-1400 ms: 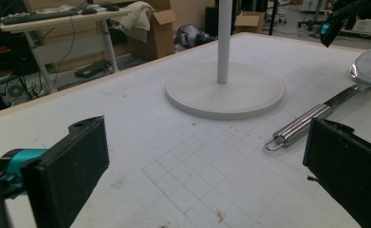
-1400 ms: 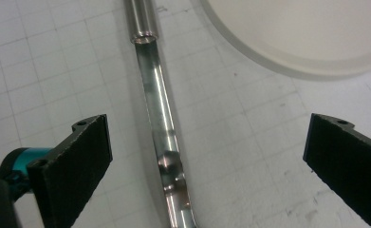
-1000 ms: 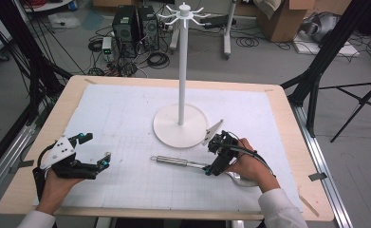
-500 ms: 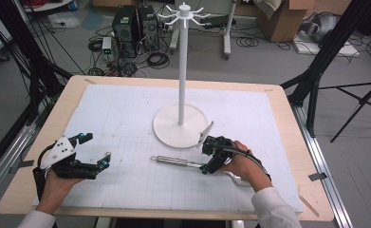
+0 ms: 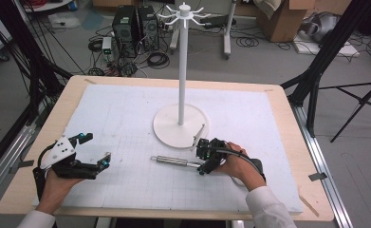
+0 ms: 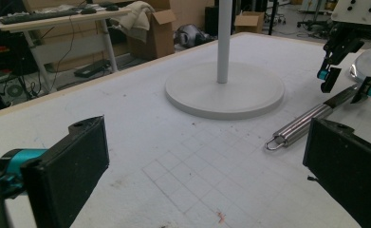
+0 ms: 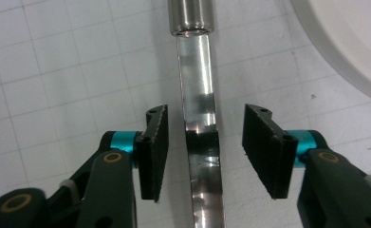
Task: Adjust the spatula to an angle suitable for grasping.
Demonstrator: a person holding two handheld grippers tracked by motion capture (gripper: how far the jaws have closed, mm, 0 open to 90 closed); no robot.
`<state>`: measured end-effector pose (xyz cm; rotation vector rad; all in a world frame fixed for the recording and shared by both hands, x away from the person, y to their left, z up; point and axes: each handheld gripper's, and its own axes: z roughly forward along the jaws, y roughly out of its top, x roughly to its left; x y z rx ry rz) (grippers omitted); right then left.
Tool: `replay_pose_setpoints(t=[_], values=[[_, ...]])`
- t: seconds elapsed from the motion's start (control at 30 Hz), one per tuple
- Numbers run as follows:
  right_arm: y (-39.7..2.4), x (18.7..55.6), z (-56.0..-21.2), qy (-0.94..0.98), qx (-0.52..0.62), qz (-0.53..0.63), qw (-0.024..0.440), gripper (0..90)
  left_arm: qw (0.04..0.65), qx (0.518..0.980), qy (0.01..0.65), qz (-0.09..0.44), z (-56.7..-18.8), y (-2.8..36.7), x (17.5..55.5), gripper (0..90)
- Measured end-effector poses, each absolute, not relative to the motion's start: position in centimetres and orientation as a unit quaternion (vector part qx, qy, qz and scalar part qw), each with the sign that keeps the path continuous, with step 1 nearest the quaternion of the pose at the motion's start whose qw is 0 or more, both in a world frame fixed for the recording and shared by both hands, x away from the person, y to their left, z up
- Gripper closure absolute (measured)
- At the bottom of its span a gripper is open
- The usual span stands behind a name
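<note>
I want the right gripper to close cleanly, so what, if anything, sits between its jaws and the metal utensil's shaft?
Nothing visible. The right gripper is open, its jaws either side of the utensil's flat metal shaft, with only bare gridded mat in the gaps.

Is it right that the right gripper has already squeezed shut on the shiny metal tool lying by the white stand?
Not quite. The right gripper is open: the right gripper view shows gaps between both jaws and the tool. The tool does lie by the stand.
</note>
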<state>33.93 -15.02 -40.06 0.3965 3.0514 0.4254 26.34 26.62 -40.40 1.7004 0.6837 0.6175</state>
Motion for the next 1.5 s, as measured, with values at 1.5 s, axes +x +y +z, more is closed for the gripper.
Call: replay_pose_setpoints(t=[1.5], values=[[-14.14,33.96,-40.49,0.989,0.098,0.109,0.019,74.6,0.570,0.722,0.291,0.264,-40.26,26.74,26.33,1.7]])
